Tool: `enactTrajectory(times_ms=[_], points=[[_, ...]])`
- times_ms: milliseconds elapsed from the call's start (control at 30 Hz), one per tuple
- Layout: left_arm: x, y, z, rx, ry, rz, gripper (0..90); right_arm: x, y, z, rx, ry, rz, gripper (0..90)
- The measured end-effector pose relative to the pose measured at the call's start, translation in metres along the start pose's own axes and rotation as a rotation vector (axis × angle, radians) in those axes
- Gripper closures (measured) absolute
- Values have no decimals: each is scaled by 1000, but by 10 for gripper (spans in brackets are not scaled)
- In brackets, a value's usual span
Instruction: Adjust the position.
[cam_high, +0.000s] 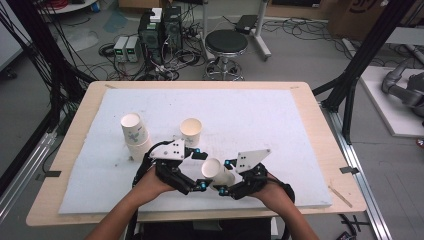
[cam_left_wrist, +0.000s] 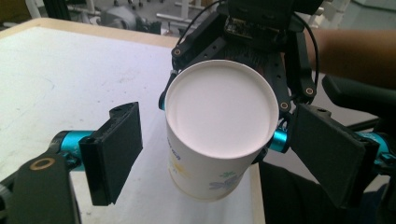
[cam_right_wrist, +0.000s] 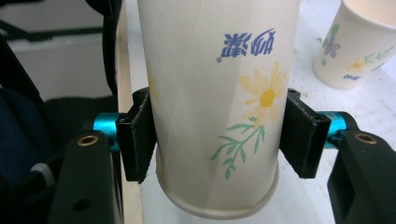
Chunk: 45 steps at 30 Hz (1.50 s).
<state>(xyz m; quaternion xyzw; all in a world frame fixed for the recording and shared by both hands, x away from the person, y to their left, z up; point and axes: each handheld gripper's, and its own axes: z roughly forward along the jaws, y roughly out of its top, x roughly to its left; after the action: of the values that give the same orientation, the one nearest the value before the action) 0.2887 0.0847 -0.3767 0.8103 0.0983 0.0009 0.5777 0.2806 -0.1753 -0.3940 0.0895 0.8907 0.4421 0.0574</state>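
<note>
Item: white paper cup with a printed yellow flower and green sprig (cam_right_wrist: 215, 93), held on its side above the near edge of the white foam mat (cam_high: 280, 115).

Hold: your right gripper (cam_high: 226, 176) is clamped across the wall near the rim. Your left gripper (cam_high: 200, 170) stands wide around the base, pads clear of it.

Handling: likely very light, thin-walled, easily dented; squeeze gently, and take it near the rolled rim or the base, where paper is stiffest.

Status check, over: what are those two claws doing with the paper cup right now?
Right gripper shut on flowered paper cup. Left gripper open, pads off it. Stacked cups and single cup stand beyond, nothing blocking.
</note>
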Motion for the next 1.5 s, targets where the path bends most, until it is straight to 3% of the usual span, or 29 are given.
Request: enactTrajectory(times_ms=[633, 833, 1167, 1500], points=[[1, 9, 11, 180, -8, 41, 181, 5, 21, 6, 214, -29, -113, 359], [2, 8, 13, 206, -6, 32, 202, 7, 22, 11, 256, -30, -127, 358], [3, 8, 22, 269, -36, 32, 286, 10, 26, 15, 313, -27, -145, 358], [1, 6, 28, 299, -54, 32, 361, 10, 25, 15, 357, -18, -146, 363]])
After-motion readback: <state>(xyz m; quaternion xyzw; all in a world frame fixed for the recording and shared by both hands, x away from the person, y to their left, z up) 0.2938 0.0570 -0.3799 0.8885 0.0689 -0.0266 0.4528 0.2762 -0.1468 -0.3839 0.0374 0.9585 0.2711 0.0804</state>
